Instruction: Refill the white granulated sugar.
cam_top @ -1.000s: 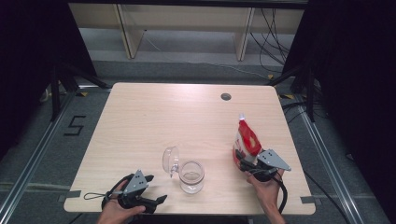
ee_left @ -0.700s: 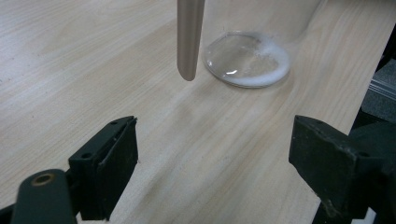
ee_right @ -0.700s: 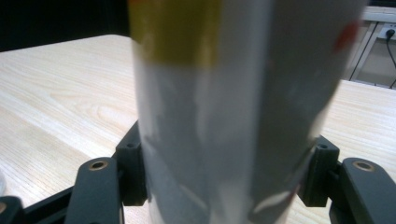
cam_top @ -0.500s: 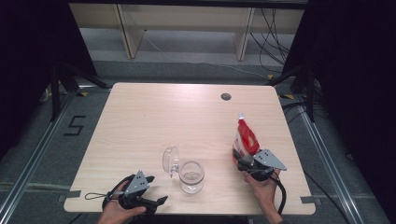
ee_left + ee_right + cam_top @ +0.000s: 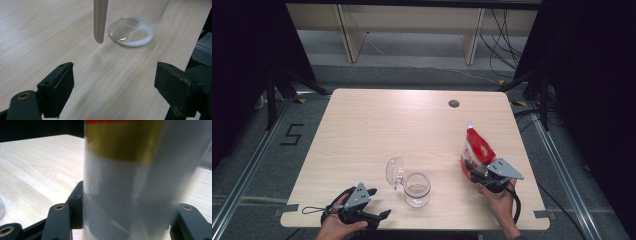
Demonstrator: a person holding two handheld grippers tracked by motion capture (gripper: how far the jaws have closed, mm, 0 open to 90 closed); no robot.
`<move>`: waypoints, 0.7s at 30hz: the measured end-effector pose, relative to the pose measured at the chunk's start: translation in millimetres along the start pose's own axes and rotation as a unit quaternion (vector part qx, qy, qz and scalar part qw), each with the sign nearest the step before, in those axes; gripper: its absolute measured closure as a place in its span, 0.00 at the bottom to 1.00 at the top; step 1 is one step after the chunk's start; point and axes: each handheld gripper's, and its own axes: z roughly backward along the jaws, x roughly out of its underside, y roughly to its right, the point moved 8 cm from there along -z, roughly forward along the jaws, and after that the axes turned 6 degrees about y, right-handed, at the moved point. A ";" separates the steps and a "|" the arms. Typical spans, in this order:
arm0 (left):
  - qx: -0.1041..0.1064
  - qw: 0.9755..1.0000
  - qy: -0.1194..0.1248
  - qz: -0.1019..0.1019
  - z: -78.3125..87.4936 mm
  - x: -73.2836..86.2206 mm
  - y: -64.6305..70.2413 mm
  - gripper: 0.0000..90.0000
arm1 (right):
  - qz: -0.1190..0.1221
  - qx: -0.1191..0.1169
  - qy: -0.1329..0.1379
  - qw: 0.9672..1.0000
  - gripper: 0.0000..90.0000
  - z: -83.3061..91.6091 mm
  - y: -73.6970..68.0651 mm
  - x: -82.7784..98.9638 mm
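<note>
A red and white pouch [image 5: 478,146] stands upright at the right of the table. My right gripper [image 5: 472,167] holds its lower part; its jaws have just been closing, and in the right gripper view the pouch [image 5: 125,182] sits between them with the left pad against its side. A clear glass jar [image 5: 417,189] stands near the front middle, its hinged lid [image 5: 394,170] swung open to the left. My left gripper [image 5: 379,202] rests at the front left edge, open and with nothing in it. Beyond its jaws lie the jar's base [image 5: 131,32] and the lid's edge [image 5: 100,20].
The wooden table [image 5: 377,125] has a small round cable hole [image 5: 454,103] near its far edge. Wooden shelf legs [image 5: 347,35] and cables [image 5: 502,40] stand on the floor behind. Dark curtains close in both sides.
</note>
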 end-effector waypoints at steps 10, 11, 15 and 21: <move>0.007 1.000 -0.014 -0.013 -1.4 2.7 0.8 0.18 | -0.022 0.039 0.039 0.998 0.40 0.3 -4.6 -6.5; 0.007 1.000 -0.012 -0.012 -1.4 2.3 1.1 0.18 | -0.016 0.040 0.036 0.998 0.41 -0.2 -3.7 -6.1; 0.011 1.000 -0.005 -0.003 -1.6 1.3 3.3 0.18 | -0.034 0.046 0.050 0.997 0.44 -4.7 -4.9 -6.1; 0.013 1.000 -0.004 -0.004 -1.8 1.1 3.9 0.18 | -0.036 0.048 0.050 0.997 0.49 -5.6 -4.3 -5.9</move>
